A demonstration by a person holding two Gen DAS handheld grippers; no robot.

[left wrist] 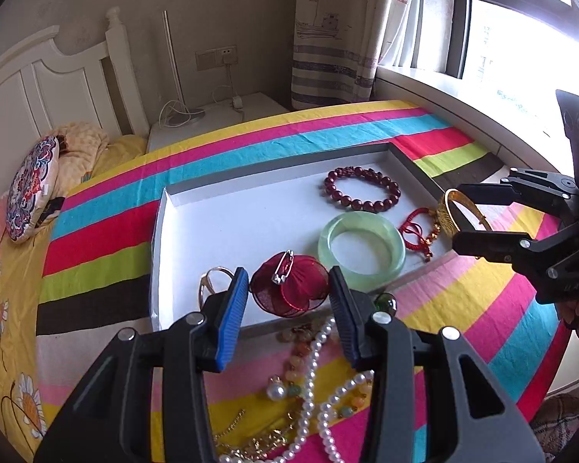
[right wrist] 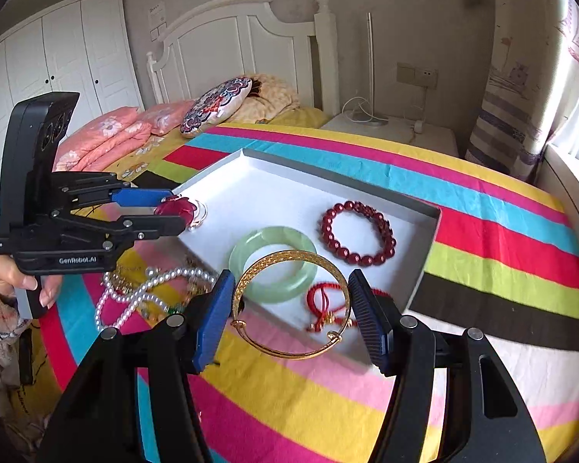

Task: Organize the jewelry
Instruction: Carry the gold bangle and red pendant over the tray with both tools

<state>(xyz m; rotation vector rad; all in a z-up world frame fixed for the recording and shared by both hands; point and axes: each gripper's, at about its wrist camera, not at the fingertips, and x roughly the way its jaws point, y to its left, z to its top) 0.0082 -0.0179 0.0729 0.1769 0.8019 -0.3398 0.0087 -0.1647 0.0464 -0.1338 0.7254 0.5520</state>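
Gold bangle (right wrist: 289, 305) sits between the blue pads of the right claw (right wrist: 291, 314), gripped across its width and held above the near-right corner of the white tray (left wrist: 197, 208), over the red cord bracelet (right wrist: 328, 301) that lies inside that corner. From the left wrist view the same bangle (left wrist: 463, 212) shows clamped at the tray's right edge. The left claw (left wrist: 287, 293) is clenched on a dark red fabric flower brooch (left wrist: 289, 285), its silver pin facing up, held low over the tray's near edge; a silver ring-shaped piece (left wrist: 212, 281) lies in the tray just left of it. Inside the tray, a pale green jade bangle (left wrist: 361, 249) rests near the near edge, and a dark red bead bracelet (left wrist: 363, 189) lies toward the far right corner. On the striped bedspread (left wrist: 108, 239), just outside the tray's near edge, a tangle of pearl necklaces (left wrist: 316, 386) and gold chains (left wrist: 258, 440) lies beneath the left claw.
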